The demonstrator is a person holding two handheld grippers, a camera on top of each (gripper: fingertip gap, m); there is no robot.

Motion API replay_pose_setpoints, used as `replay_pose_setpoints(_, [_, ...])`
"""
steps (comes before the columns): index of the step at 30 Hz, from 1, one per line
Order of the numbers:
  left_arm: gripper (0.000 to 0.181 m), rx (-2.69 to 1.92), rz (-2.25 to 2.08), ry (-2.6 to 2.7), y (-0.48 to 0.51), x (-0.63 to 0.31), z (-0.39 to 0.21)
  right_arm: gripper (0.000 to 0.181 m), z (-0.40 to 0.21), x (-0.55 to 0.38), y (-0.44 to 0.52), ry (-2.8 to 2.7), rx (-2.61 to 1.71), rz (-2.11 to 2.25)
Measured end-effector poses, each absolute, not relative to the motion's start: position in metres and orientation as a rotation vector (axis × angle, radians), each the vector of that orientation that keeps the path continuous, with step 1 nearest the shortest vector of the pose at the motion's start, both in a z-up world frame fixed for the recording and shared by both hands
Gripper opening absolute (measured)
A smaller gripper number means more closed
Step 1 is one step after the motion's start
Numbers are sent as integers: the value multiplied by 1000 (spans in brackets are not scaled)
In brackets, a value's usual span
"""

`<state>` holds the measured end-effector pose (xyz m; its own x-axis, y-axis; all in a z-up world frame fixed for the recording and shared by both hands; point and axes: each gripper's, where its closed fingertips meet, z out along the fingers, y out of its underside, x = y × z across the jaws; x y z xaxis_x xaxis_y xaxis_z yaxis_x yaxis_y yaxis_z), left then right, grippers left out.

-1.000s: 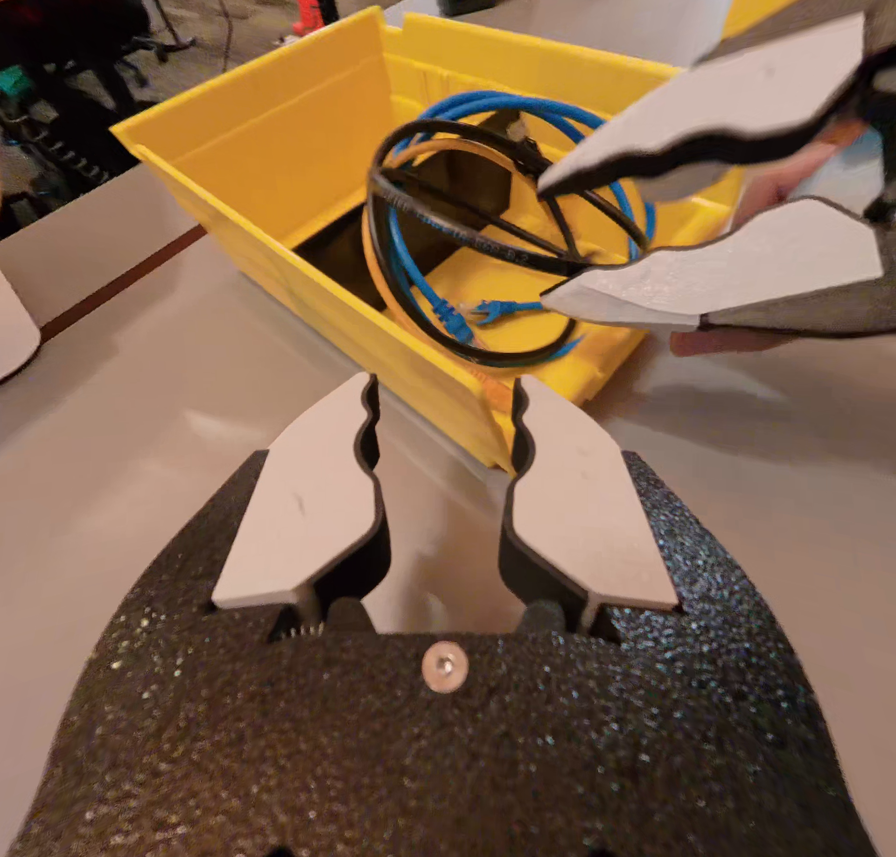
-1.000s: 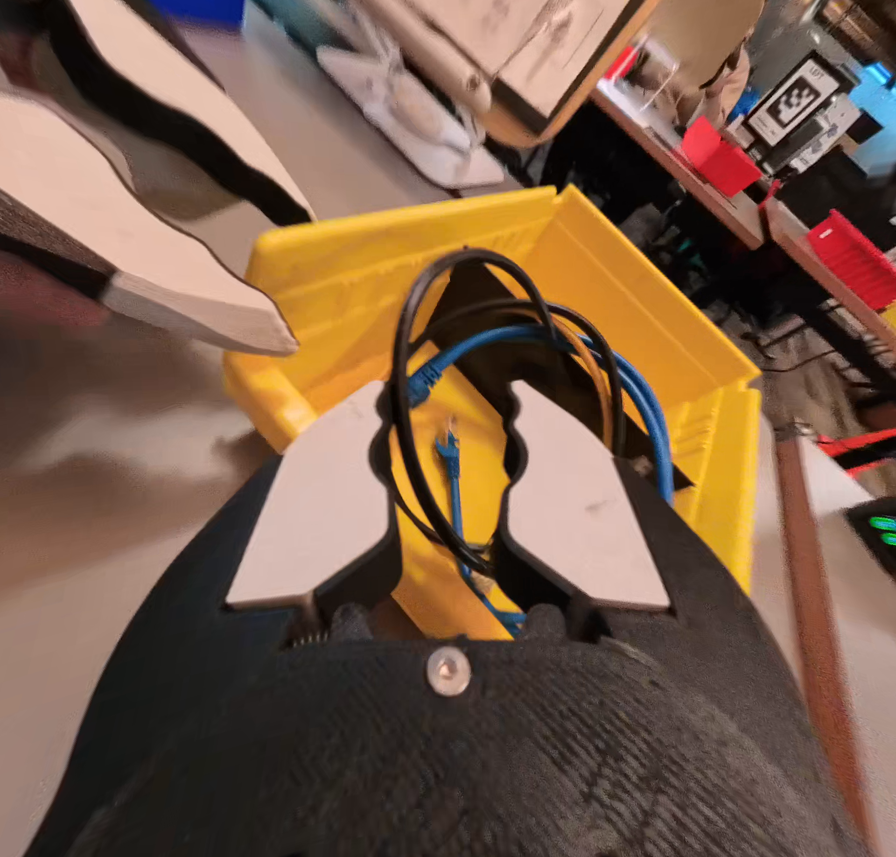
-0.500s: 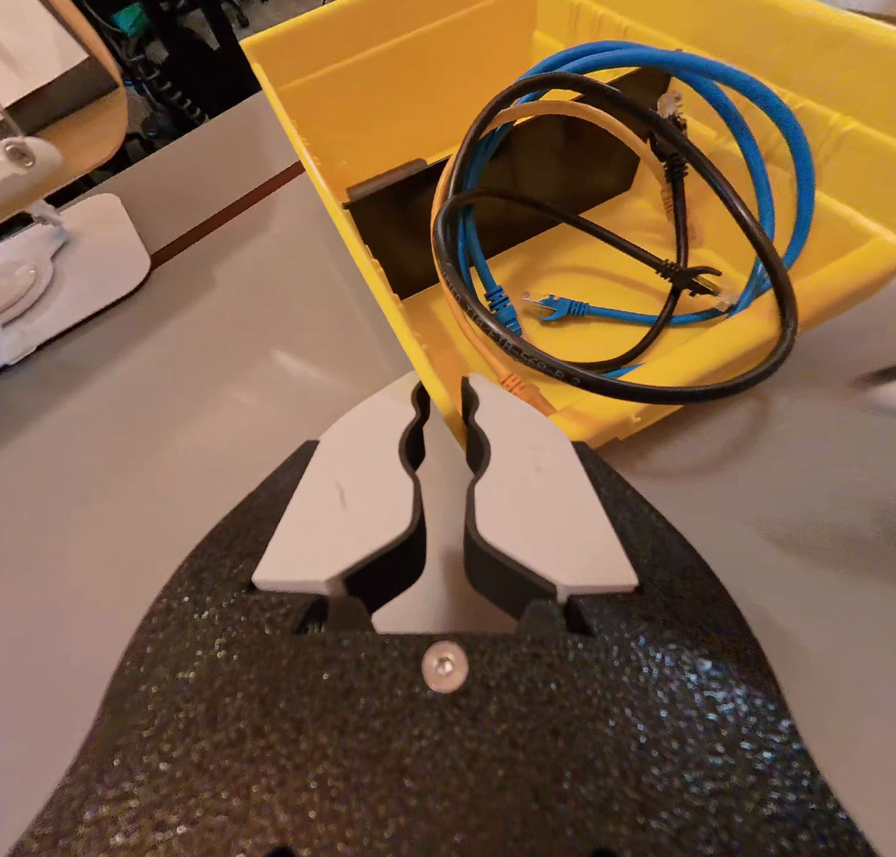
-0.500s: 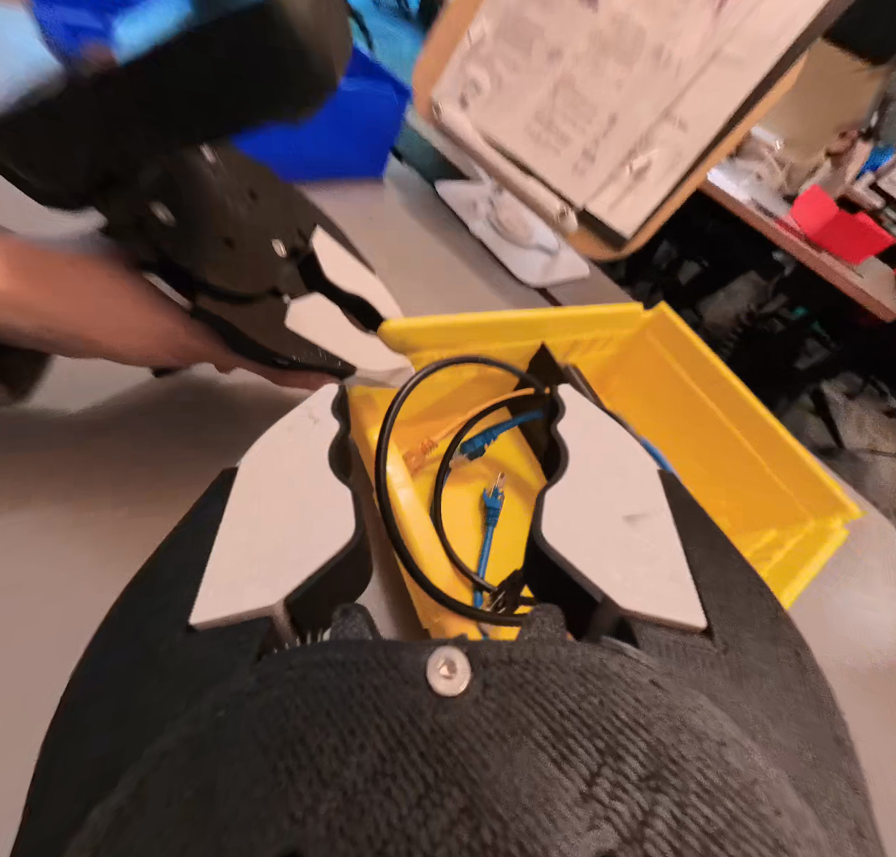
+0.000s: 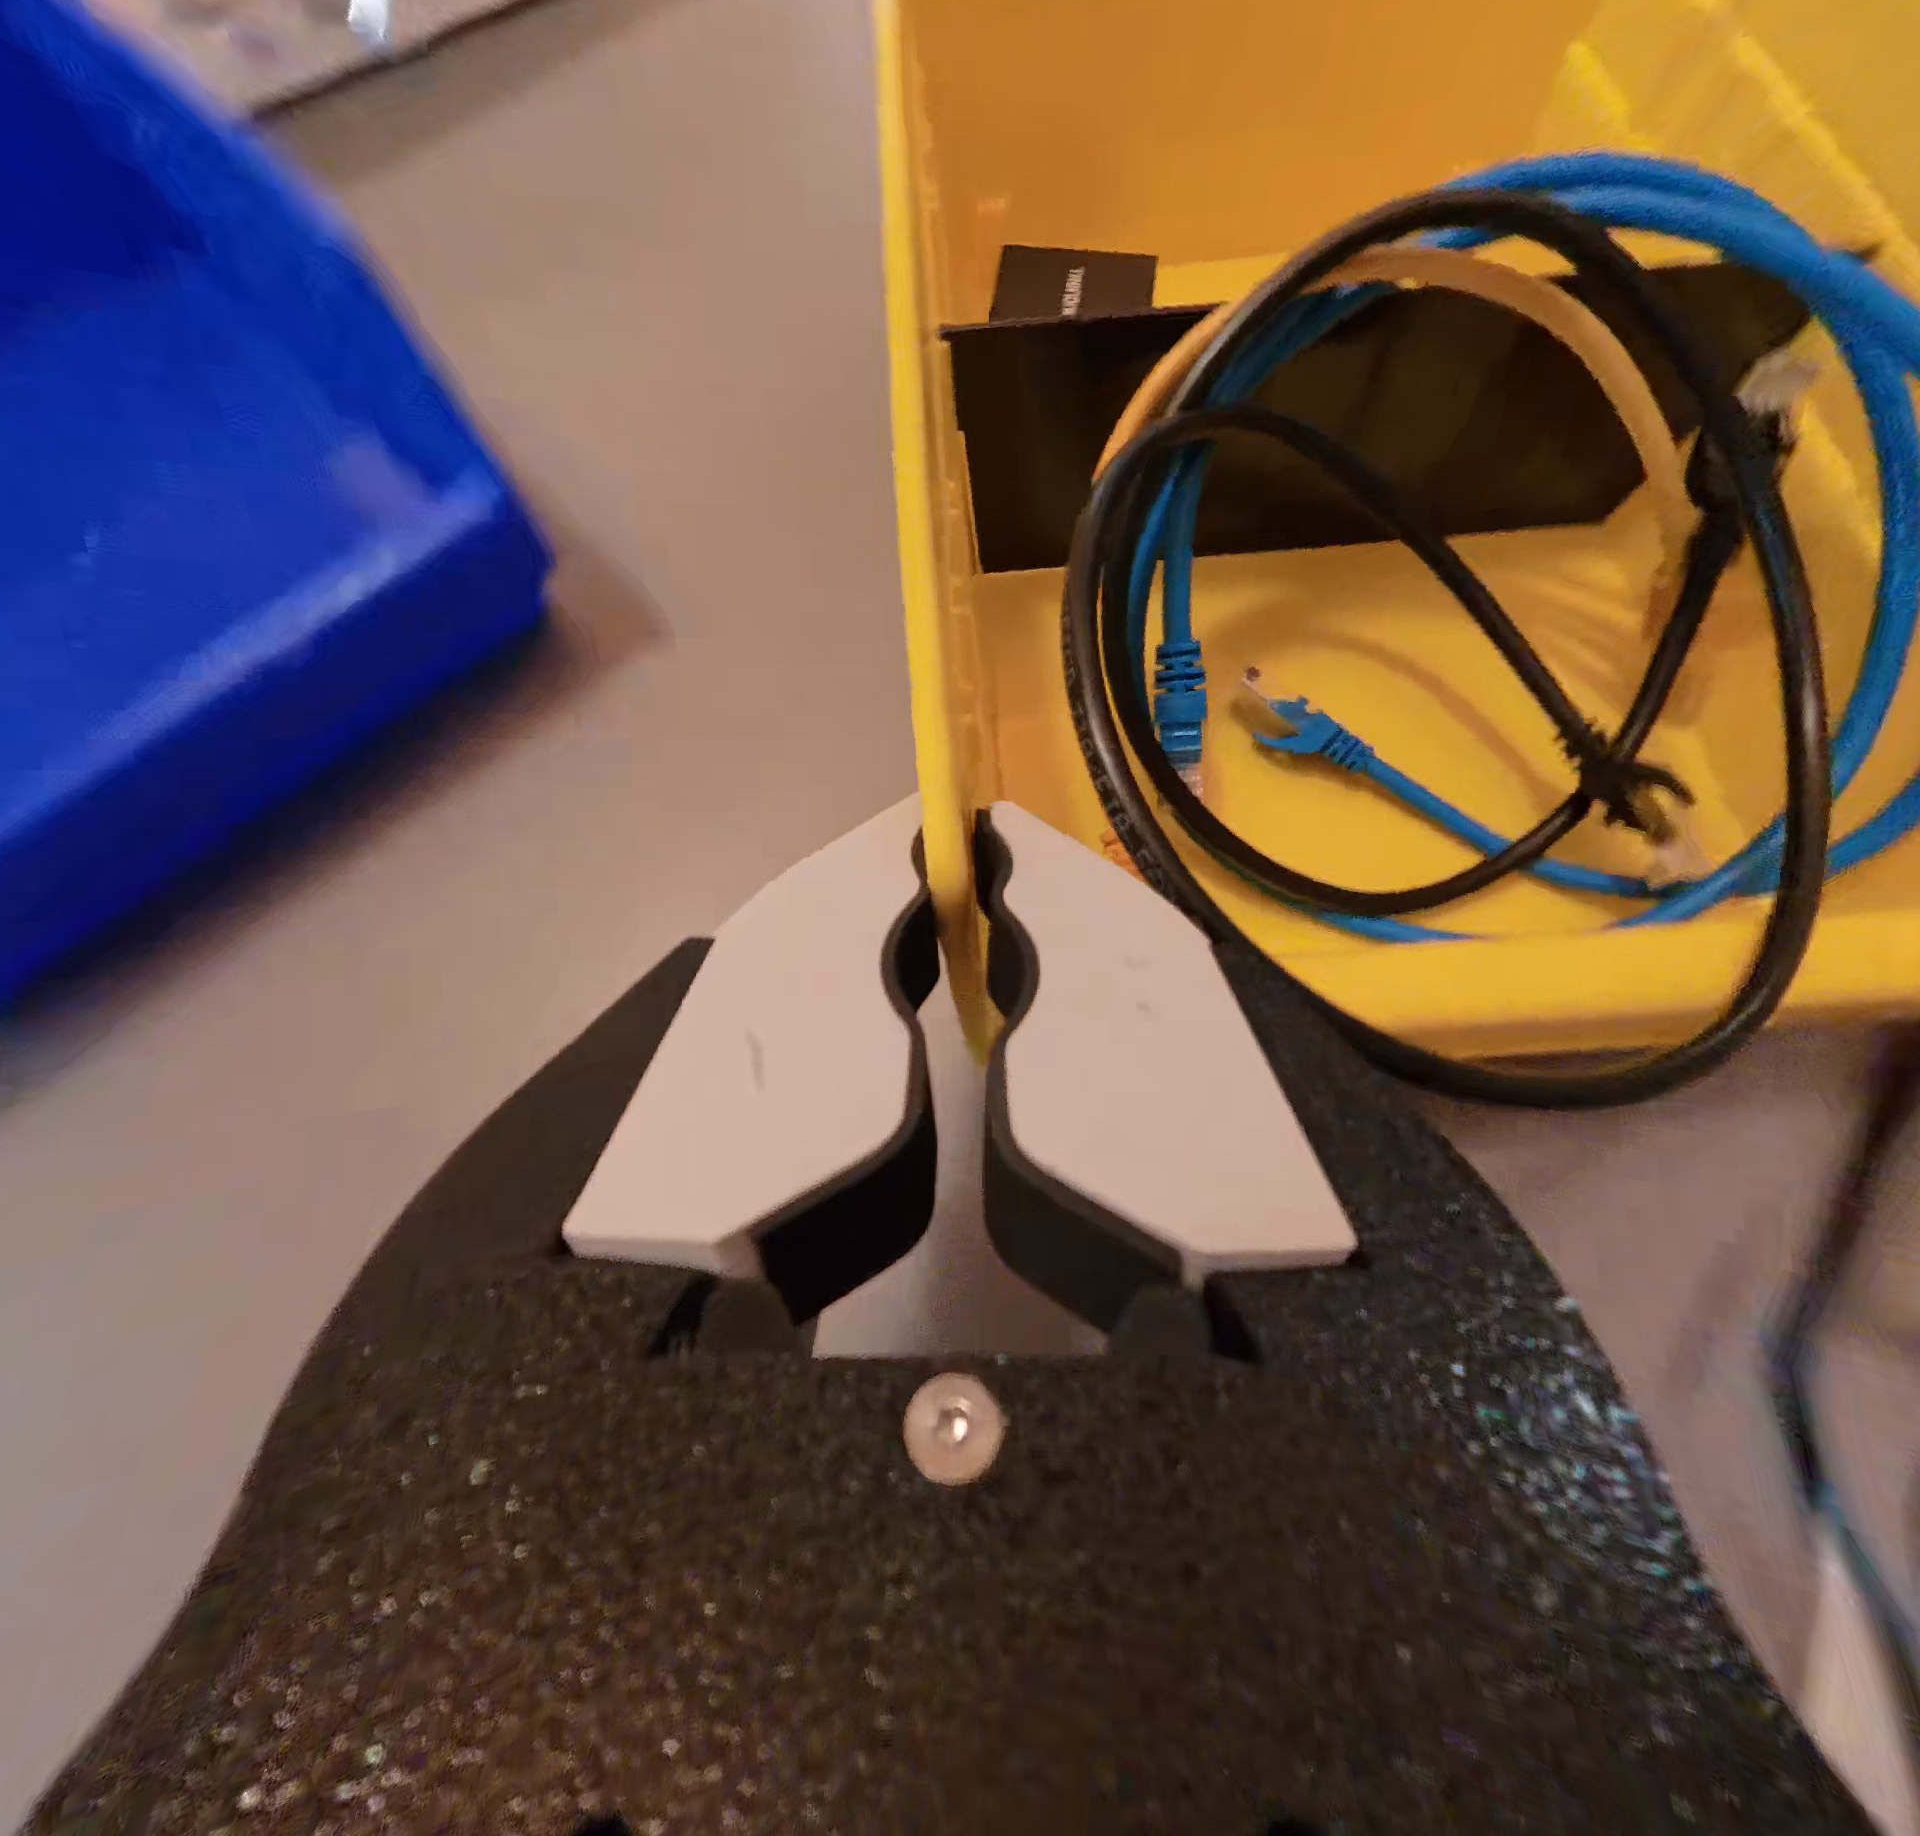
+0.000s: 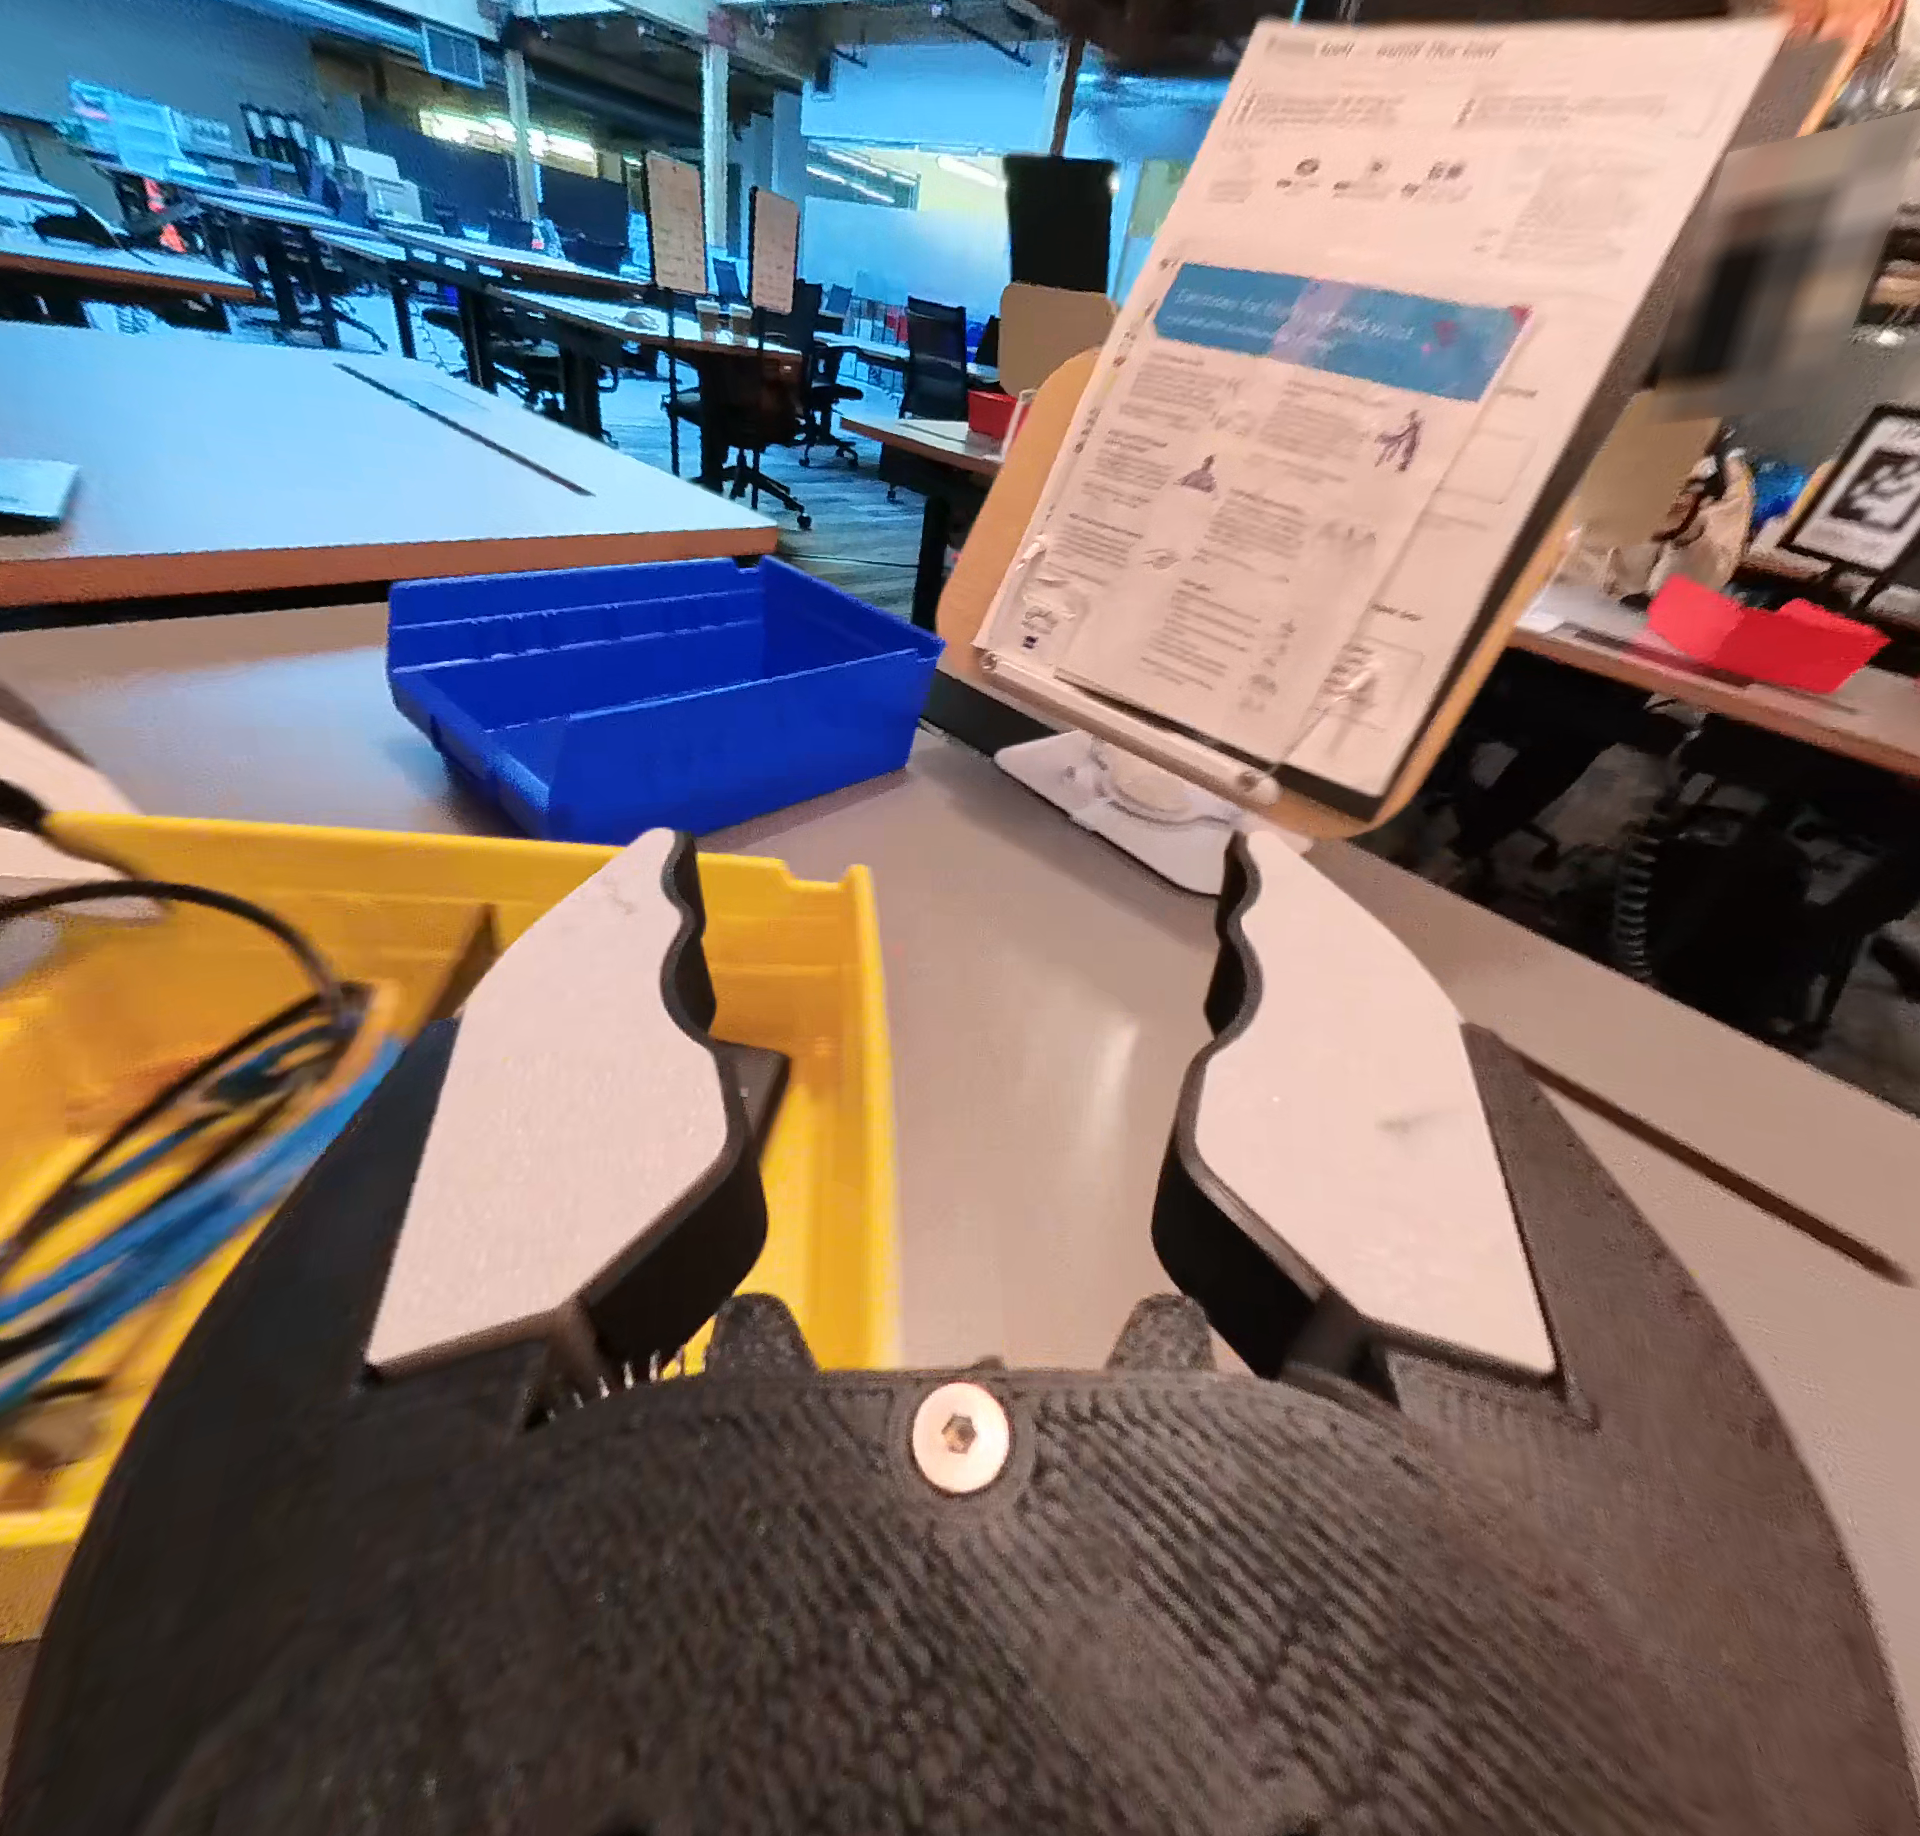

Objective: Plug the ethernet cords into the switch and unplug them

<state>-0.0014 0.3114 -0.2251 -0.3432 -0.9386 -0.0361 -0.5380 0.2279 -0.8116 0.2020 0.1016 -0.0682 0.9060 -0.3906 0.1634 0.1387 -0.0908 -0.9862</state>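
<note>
A yellow bin (image 5: pixel 1195 124) on the grey table holds a black switch (image 5: pixel 1351 436) and coiled ethernet cords: a black one (image 5: pixel 1081 591), a blue one (image 5: pixel 1870 415) and a pale orange one (image 5: pixel 1558 316). The black loop hangs over the bin's front rim. My left gripper (image 5: pixel 954 841) is shut on the bin's left side wall near its front corner. My right gripper (image 6: pixel 956 851) is open and empty, held over the bin's corner (image 6: pixel 831 955) and the table. The cords (image 6: pixel 208 1090) show blurred at its left.
A blue bin (image 6: pixel 665 685) stands on the table beyond the yellow one; it also shows in the left wrist view (image 5: pixel 208 539). A tilted board with papers on a white stand (image 6: pixel 1299 456) is at the back right. The table's edge runs on the right. The grippers' ends are close to 35 cm from one another.
My left gripper moved forward onto the bin's side wall and closed on it. My right gripper opened wider and swung away from the cords, now facing across the table.
</note>
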Motion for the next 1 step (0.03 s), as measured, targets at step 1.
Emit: replay_pose_setpoints(1, [2, -1394, -1005, 1966, 327, -24, -225, 96, -75, 201, 117, 210, -1614, -419])
